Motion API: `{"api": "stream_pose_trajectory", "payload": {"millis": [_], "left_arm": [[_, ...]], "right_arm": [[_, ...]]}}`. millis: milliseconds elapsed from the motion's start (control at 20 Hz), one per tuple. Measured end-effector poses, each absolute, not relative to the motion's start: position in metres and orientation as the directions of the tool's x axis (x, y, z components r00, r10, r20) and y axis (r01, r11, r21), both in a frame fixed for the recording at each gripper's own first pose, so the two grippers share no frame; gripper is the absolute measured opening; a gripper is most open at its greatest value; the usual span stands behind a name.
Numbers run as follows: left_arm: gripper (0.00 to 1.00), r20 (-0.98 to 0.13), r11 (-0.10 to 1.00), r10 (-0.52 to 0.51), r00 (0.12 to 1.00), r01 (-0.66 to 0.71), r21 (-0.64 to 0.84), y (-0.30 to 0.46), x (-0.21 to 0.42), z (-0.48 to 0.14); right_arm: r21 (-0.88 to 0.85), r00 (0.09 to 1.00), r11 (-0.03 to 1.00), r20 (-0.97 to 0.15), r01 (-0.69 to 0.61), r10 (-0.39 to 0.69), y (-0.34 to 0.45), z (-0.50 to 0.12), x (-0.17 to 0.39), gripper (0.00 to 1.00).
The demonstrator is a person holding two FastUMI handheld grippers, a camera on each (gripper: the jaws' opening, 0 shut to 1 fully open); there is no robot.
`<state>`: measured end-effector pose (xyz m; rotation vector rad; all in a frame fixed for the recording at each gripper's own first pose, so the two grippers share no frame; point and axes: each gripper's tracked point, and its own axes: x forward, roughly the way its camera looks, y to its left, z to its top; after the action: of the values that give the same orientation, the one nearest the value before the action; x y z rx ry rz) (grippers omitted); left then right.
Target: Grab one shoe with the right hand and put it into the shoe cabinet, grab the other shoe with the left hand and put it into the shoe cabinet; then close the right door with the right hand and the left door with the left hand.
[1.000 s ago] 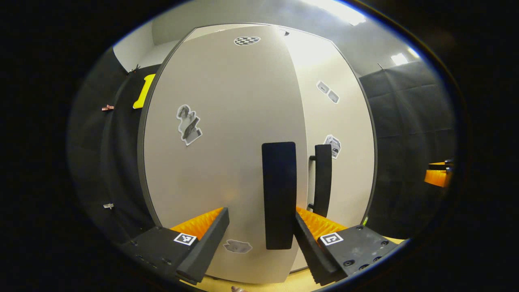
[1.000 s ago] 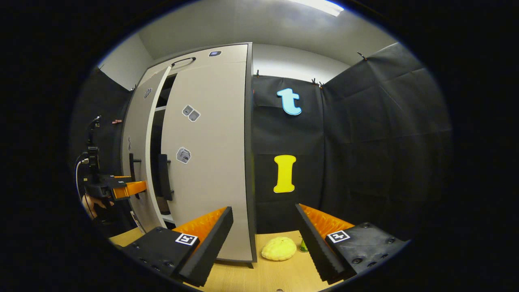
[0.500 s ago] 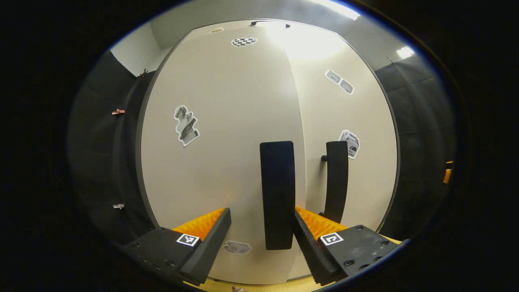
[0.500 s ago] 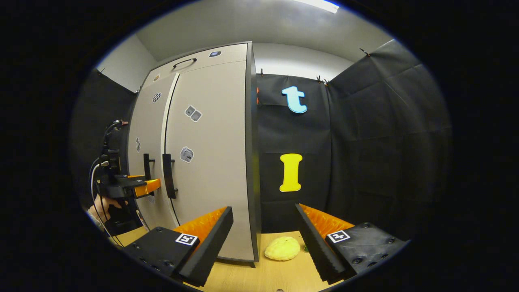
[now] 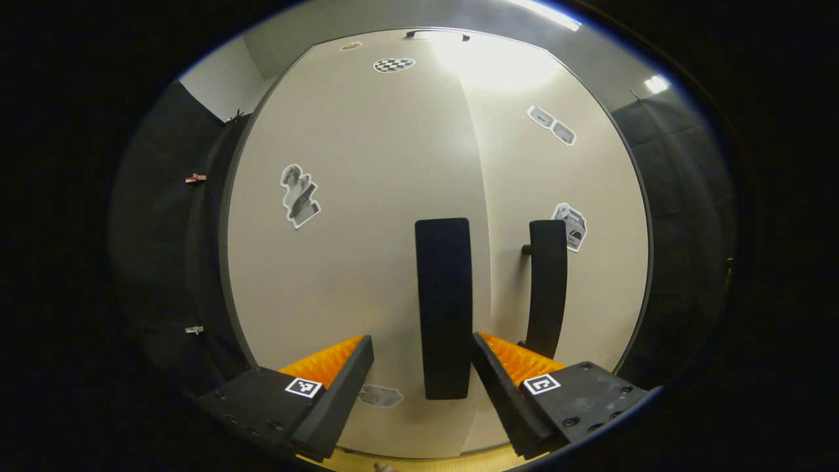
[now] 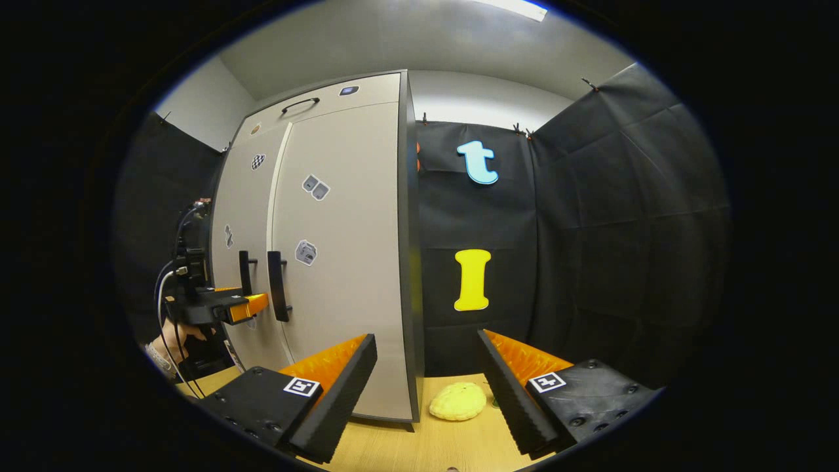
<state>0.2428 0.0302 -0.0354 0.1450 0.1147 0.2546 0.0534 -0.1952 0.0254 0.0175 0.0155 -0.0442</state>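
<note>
i read both cabinet doors as shut now, so the task looks all but done. from the left gripper view my left gripper (image 5: 419, 387) sits right up against the shoe cabinet (image 5: 367, 262), its jaws apart and straddling the left door's black handle (image 5: 444, 308) without pinching it; i judge they are there because that door was pushed home by its handle side, and an open hold lets me back away cleanly. whether a fingertip touches the door face i cannot tell.

my right gripper (image 6: 426, 387) hangs off to the cabinet's right corner, jaws apart and empty, low over the counter (image 6: 419, 446). in that view the left gripper shows beside the cabinet's handles, a hand (image 6: 172, 337) behind it.

count: two doors, left door (image 6: 239, 216) and right door (image 6: 341, 249), meeting at a thin seam; two black handles, the second being the right door's handle (image 5: 547, 288); several small stickers on the door faces. the two shoes are out of sight, presumably inside the cabinet behind the doors. one yellow lumpy thing (image 6: 457, 401) lies on the counter just right of the cabinet's foot.
</note>
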Motion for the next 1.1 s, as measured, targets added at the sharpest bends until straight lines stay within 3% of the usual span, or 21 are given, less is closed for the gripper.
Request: {"api": "stream_pose_trajectory", "payload": {"millis": [450,750,1100], "left_arm": [[0.96,-0.057,0.976,0.158,0.986,-0.147,0.162,0.014,0.164,0.008],[0.96,-0.059,0.974,0.162,0.985,-0.15,0.171,0.03,0.101,0.022],[0.96,-0.077,0.98,0.151,0.986,-0.138,0.144,0.045,0.071,0.023]], "right_arm": [[0.02,0.999,0.999,-0.006,-0.05,0.051,-0.127,0.028,0.054,0.99],[0.016,0.994,0.994,0.007,-0.108,0.108,-0.079,0.031,0.047,0.99],[0.029,0.993,0.993,0.006,-0.117,0.117,-0.05,0.03,0.038,0.99]]}}
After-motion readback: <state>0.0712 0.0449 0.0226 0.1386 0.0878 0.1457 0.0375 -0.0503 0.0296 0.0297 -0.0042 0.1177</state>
